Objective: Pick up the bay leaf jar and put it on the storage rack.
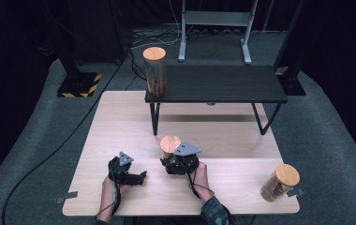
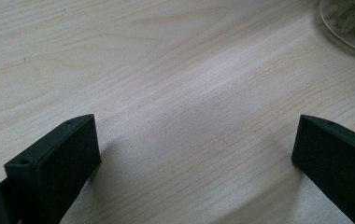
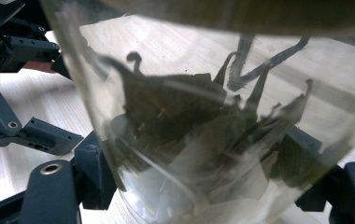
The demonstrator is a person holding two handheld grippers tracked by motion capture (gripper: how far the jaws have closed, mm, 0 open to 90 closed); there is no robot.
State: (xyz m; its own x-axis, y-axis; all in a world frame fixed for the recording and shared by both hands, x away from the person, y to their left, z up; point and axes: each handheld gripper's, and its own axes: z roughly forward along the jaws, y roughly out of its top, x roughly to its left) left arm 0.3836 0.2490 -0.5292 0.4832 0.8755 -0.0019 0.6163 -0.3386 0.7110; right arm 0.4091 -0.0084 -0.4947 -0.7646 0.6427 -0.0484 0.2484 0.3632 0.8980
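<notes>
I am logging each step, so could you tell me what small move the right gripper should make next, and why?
Probably a short, straight lift. The right gripper has its jaws shut on the glass jar, which stands upright on the wooden table. The left gripper rests open beside it, holding nothing, so the lift seems unobstructed.

In the right gripper view, the jar (image 3: 203, 130) is cut off at top and bottom, and its dark contents are too blurred to identify. From above, the right gripper (image 1: 175, 157) hides the jar's lower body.
</notes>
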